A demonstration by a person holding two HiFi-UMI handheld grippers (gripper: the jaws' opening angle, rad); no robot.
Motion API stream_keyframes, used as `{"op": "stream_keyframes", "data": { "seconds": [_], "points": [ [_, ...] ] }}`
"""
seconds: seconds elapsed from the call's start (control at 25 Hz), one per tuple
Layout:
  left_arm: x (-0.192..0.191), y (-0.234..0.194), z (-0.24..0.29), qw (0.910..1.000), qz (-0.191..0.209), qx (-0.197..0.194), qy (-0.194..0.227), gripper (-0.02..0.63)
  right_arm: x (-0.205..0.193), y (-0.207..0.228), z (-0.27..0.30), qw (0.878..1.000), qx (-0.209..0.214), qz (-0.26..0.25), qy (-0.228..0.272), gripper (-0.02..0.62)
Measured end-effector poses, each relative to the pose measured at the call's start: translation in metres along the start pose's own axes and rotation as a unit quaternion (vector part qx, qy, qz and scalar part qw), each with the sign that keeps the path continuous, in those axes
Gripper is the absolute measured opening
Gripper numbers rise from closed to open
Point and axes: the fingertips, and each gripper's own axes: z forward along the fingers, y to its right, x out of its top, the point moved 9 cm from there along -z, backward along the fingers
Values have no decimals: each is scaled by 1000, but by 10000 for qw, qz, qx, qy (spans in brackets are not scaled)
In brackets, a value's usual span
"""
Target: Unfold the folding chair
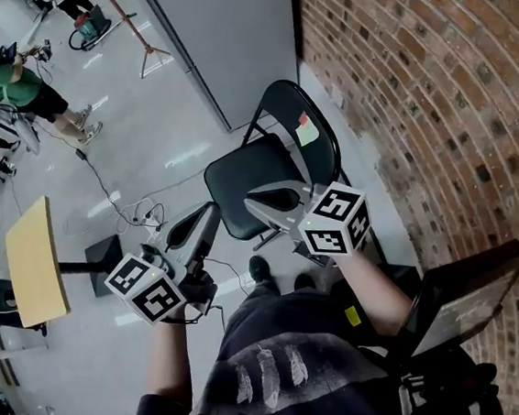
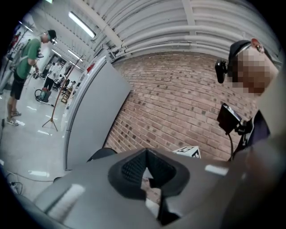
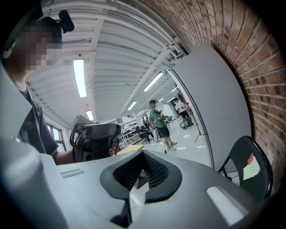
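The black folding chair (image 1: 243, 186) stands opened out on the floor beside the brick wall, its seat flat and a pale note (image 1: 306, 130) stuck to its backrest. My right gripper (image 1: 253, 195) hovers above the seat's near edge, shut and empty. My left gripper (image 1: 209, 213) is off to the chair's left, also shut with nothing in it. In the right gripper view the shut gripper (image 3: 142, 162) points past the chair's backrest (image 3: 248, 161) at the right. The left gripper view shows its shut gripper (image 2: 145, 156) facing the brick wall, with the chair's top (image 2: 100, 153) just behind it.
A grey partition panel (image 1: 223, 32) leans behind the chair against the brick wall (image 1: 437, 101). A yellow tabletop (image 1: 37, 262) and loose cables (image 1: 139, 210) lie to the left. A black screen on a stand (image 1: 467, 293) is at my right. A person in green (image 1: 14, 89) stands far left.
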Motion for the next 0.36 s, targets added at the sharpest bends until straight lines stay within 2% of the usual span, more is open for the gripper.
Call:
{"op": "stream_keyframes", "data": {
  "seconds": [0.16, 0.36],
  "points": [
    [43, 23, -22, 9956, 583, 56, 728, 0, 5, -11, 4, 9997, 221, -31, 57, 2],
    [112, 58, -53, 9754, 1554, 112, 1561, 0, 24, -35, 6, 9989, 398, -207, 133, 2]
  ]
}}
